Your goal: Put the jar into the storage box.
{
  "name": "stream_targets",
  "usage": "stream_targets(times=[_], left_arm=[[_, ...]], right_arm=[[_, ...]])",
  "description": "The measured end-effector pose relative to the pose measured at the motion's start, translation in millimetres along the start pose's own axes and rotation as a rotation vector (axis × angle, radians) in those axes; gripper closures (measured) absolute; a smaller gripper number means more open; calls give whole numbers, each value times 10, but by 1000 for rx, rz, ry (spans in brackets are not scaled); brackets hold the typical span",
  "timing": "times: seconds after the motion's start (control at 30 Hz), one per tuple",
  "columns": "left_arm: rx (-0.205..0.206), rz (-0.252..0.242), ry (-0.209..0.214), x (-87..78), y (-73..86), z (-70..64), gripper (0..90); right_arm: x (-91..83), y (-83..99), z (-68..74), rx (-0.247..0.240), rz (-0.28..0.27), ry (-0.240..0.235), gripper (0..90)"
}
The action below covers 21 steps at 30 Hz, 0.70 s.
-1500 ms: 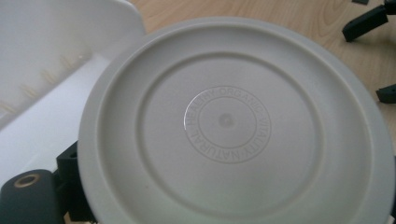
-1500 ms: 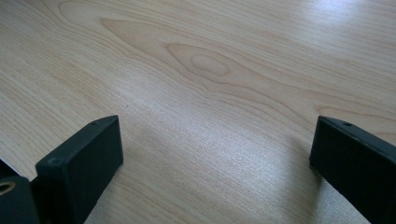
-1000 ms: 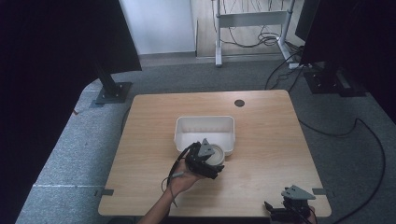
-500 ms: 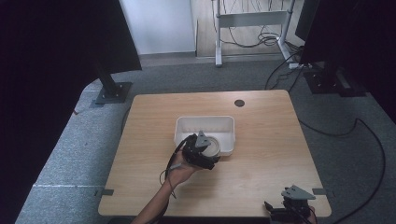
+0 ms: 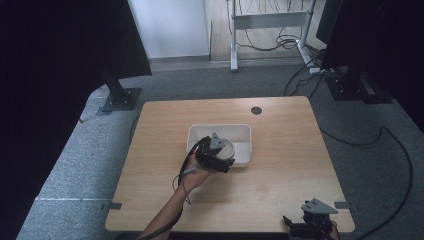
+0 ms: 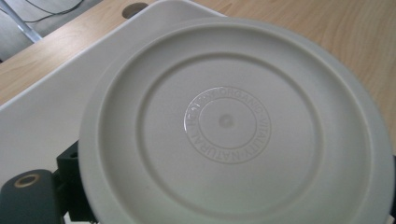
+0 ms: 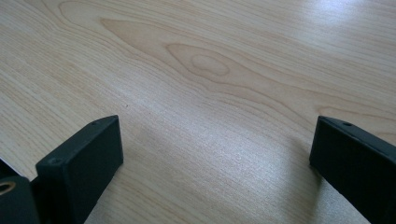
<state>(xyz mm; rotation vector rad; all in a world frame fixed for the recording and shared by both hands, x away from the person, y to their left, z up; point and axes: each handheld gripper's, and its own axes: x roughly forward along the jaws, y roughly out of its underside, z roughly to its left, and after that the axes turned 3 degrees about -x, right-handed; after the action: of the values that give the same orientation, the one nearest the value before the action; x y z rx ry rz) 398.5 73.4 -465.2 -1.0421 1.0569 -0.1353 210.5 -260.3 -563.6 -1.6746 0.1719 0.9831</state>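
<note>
Lid [image 6: 233, 126] clamped in my left gripper [image 5: 216, 152] fingers over the tray [image 5: 240, 131] just ahead: lower flat, release gently; right gripper [image 5: 307, 226] fingers spread, idle on the bench [image 5: 280, 180].

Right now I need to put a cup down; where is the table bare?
Bare wood lies left and right of the white rectangular plastic tray. Crowded: the left gripper holds a round white plastic lid over the tray.

High view over the table [image 5: 280, 185]; claw views close, sharing its wood.
</note>
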Motion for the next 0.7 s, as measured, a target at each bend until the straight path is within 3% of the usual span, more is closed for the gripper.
stream_targets(times=[0.3,0.7], left_arm=[[-44,-1,-21,120,-7,128,99],[-57,-1,-48,314,-51,175,99]], right_arm=[[0,1,0,0,0,0,22],[-1,2,0,0,-1,0,22]])
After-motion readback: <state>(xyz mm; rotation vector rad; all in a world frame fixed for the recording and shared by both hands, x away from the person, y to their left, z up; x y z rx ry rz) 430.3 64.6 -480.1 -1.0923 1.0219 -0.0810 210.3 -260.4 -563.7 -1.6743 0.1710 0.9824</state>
